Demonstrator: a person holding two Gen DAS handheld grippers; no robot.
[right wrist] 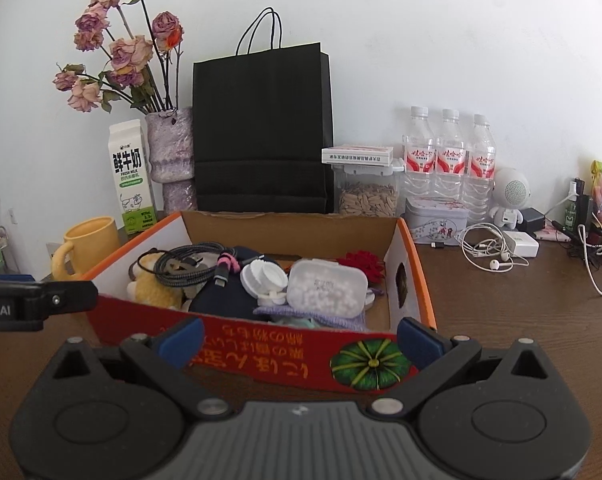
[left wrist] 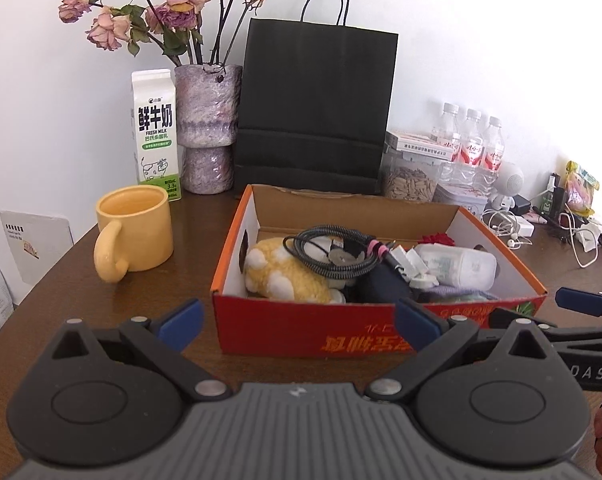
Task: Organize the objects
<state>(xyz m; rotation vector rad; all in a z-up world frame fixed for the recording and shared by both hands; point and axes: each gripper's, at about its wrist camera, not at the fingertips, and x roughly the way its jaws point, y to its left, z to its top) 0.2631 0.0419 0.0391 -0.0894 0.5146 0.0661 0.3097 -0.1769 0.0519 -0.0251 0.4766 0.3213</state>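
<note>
1. Red-and-orange cardboard box sat mid-worktop, open-topped, already crowded: plush toy, coiled braided cable, translucent pill case, red fabric flower.
2. Judged partly done; outside the box lay white earphones, a charger and a yellow mug, perhaps yet to be sorted.
3. Left gripper and right gripper hovered just before the box's near wall, jaws wide apart, holding nothing.
4. Looked soft-sided, printed with a green pumpkin; likely light enough to slide.
</note>
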